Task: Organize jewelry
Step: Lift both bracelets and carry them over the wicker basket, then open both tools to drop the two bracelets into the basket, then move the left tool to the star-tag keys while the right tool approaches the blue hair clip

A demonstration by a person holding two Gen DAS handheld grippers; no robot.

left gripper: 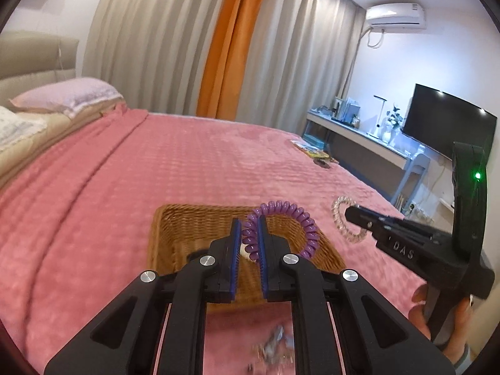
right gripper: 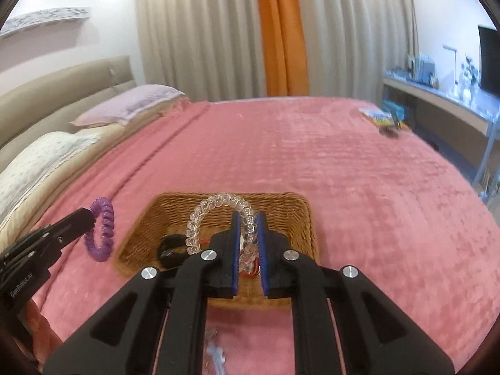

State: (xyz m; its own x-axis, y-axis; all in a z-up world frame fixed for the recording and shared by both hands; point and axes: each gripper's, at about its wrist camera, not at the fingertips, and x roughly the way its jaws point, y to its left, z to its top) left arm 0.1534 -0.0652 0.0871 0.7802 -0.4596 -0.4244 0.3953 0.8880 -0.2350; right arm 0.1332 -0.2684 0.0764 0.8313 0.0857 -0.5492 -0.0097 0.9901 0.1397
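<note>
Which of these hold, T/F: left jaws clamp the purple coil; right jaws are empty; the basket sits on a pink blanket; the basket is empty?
1. The left gripper is clamped on the purple coil. True.
2. The right gripper holds nothing. False: it grips the clear coil.
3. The wicker basket sits on the pink blanket. True.
4. The basket is empty. False: a black item already lies inside.

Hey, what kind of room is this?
A bedroom, most likely: a bed with a pink blanket, pillows against a padded headboard, and long curtains behind it.
</note>
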